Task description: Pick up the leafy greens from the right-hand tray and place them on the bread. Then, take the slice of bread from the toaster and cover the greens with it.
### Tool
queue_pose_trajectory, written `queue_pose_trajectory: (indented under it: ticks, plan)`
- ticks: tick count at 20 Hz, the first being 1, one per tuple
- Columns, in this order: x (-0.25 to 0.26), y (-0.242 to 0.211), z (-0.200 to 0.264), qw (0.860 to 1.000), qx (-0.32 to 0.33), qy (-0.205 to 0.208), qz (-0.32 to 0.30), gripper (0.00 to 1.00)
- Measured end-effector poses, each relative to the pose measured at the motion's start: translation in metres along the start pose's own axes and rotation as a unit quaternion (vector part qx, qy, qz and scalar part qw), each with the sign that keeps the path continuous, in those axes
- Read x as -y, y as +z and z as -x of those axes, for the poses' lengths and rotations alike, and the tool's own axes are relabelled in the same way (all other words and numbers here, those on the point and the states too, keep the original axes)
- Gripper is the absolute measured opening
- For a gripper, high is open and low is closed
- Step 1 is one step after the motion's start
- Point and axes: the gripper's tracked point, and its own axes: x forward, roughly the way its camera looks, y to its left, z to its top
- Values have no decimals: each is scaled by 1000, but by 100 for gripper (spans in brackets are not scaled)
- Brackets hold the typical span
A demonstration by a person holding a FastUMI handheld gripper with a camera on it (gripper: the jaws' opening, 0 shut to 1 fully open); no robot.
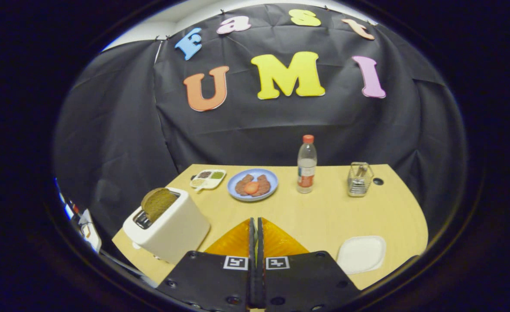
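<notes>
Nearest the camera, the gripper [255, 225] has its two orange fingers [237, 240] pressed together with nothing between them, the tips poised above the pale wooden worktop [324, 212]. Just to the left of the fingers stands a white toaster [168, 227], with a brown slice of bread [157, 203] sticking up out of its slot. To the right of the fingers, near the worktop's front edge, lies a white tray [361, 254]; its surface looks plain white, and no leafy greens can be made out on it. Beyond the fingertips, further back on the worktop, sits a blue plate [234, 180] carrying two brownish pieces [245, 185] with a round reddish slice [251, 187] resting on top of them; whether these pieces are bread cannot be told. Just left of the plate is a small white divided dish [208, 178] with dark and green fillings in its compartments. To the right of the plate stands an upright clear bottle [307, 164] with a red cap, and further right again, well apart from it, a small wire basket [360, 179] holding something metallic. A small dark round hole [378, 181] shows in the worktop just beside the basket.
</notes>
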Motion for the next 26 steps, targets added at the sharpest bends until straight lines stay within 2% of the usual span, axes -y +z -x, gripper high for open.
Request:
queue_pose_trajectory:
  ticks: [3, 6, 10, 15, 26]
  plan:
    - [-38, -13, -18, 1000, -8, 20, -22, 0]
    - [-44, -32, -39, 998, -26, 18, -47, 0]
    - [-23, -55, -64, 997, -46, -5, -67, 0]
    - [20, -64, -68, 998, -45, -36, -37, 0]
    - [66, -94, -95, 997, -68, -34, -2, 0]
